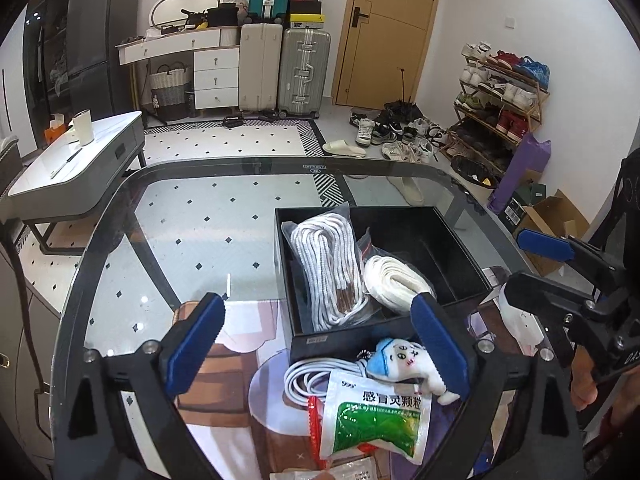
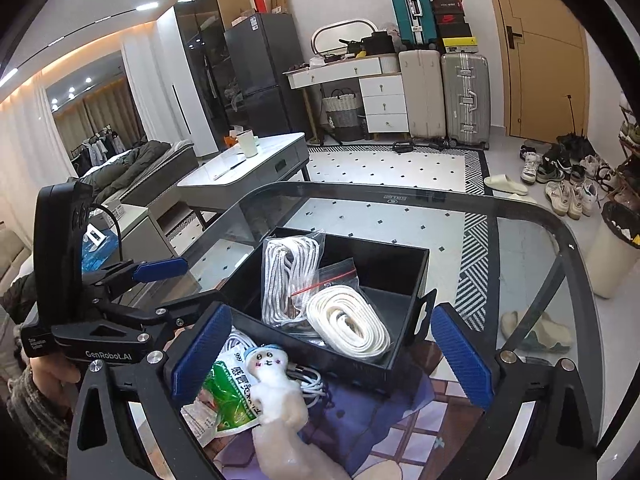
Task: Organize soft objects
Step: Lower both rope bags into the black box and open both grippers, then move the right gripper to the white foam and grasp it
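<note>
Now both my grippers, left (image 1: 318, 346) and right (image 2: 330, 354), stand wide apart and empty above the box (image 1: 460, 240) holding 2 rope bags; doll (image 1: 404, 362) and sachet (image 1: 376, 416) lie just outside, and a careless grab may snag the cable (image 1: 308, 376).

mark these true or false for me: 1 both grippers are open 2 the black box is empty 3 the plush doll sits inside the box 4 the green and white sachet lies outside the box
1. True: the left gripper and the right gripper are both open, holding nothing.
2. False: the black box holds a bag of white cord and a coiled white strap.
3. False: the plush doll lies on the table in front of the box.
4. True: the sachet lies outside the box.
</note>
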{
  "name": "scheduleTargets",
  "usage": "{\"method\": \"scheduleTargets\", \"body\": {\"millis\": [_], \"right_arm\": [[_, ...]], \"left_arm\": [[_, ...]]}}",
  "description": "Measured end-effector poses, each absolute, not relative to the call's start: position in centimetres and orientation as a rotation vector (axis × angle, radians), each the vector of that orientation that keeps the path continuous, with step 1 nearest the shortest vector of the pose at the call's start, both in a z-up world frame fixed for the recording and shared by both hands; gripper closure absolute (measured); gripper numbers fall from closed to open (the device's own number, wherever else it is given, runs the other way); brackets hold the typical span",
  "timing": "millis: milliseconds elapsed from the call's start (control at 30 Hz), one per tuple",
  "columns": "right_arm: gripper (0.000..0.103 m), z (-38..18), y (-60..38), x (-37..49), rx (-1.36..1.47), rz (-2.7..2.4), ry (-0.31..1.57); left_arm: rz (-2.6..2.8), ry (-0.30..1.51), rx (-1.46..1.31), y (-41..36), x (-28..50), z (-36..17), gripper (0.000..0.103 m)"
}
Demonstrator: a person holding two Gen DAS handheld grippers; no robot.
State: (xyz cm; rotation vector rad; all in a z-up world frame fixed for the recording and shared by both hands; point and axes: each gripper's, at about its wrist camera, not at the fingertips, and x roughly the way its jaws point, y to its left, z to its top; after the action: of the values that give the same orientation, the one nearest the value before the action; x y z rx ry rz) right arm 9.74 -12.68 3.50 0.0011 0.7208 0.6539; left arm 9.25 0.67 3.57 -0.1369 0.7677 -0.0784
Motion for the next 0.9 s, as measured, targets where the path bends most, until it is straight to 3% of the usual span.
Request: {"method": "scheduleTargets", "body": {"millis": [167, 900], "right_arm": [[0.002, 3.6, -13.3, 8.2, 0.003, 0.671, 0.715], [0.002, 2.1, -14.1, 2.8, -0.057, 0.699, 0.734]], "left_arm": [[-0.059, 0.757, -0.149, 1.0, 7.5, 3.6, 0.000], [-0.025, 0.817, -0.123, 0.4, 1.7, 1.4, 0.000]]}}
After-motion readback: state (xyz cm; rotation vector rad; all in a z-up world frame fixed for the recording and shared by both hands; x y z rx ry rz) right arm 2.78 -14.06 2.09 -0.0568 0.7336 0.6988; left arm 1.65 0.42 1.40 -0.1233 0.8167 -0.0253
